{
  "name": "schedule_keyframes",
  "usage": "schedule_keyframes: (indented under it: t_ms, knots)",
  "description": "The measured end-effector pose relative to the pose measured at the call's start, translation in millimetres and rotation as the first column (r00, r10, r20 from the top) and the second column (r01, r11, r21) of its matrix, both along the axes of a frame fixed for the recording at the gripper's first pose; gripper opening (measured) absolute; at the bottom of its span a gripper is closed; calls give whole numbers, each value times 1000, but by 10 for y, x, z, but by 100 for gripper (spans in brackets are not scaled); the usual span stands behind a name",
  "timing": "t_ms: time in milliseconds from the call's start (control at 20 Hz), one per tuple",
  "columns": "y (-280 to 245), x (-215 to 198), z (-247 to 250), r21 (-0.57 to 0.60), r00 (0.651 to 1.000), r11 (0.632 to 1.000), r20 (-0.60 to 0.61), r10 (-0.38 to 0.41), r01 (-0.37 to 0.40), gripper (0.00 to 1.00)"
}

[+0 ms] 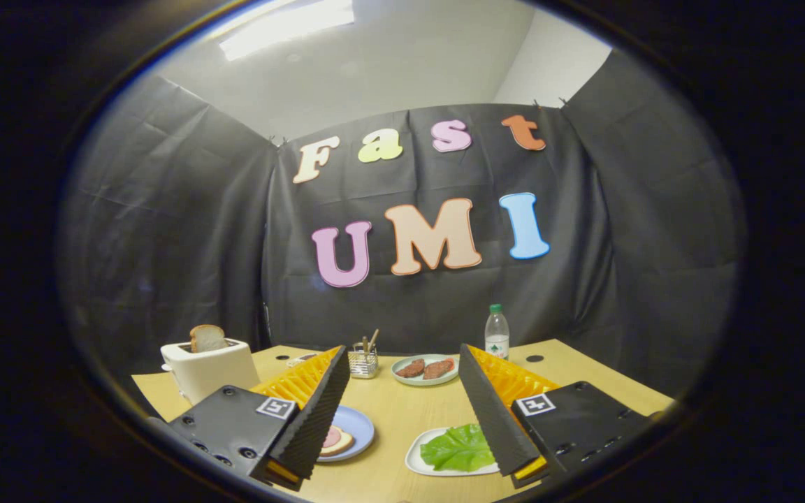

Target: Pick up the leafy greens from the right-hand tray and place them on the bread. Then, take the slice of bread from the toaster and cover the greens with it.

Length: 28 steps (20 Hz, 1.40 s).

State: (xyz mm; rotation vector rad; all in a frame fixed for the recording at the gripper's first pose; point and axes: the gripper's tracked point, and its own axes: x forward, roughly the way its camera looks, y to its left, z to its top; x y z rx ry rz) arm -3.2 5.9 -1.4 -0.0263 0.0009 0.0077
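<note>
My gripper hangs above the wooden table, fingers spread wide apart and empty. A green lettuce leaf lies on a white tray just inside my right finger. Beside my left finger a blue plate carries a slice of bread topped with a pink slice of meat. Beyond the left finger stands a white toaster with a slice of bread sticking up from its slot.
A light plate with two pieces of meat sits beyond the fingers at mid-table. A small wire holder with sticks is left of it, and a plastic water bottle stands at the back right. Black cloth walls surround the table.
</note>
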Motion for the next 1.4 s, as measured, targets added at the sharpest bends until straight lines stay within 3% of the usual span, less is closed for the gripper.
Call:
schedule_keyframes:
  t_ms: [300, 650, 950, 1400]
  knots:
    - [-161, 1, -26, 10, 999, 999, -4, -39, 39, 98]
    - [-580, 69, -235, 18, 987, 989, -68, -148, 150, 98]
    - [-1030, 128, -602, -30, 947, 963, -174, -270, 269, 98]
    - [-1412, 200, -1011, -13, 897, 937, -286, -337, 348, 98]
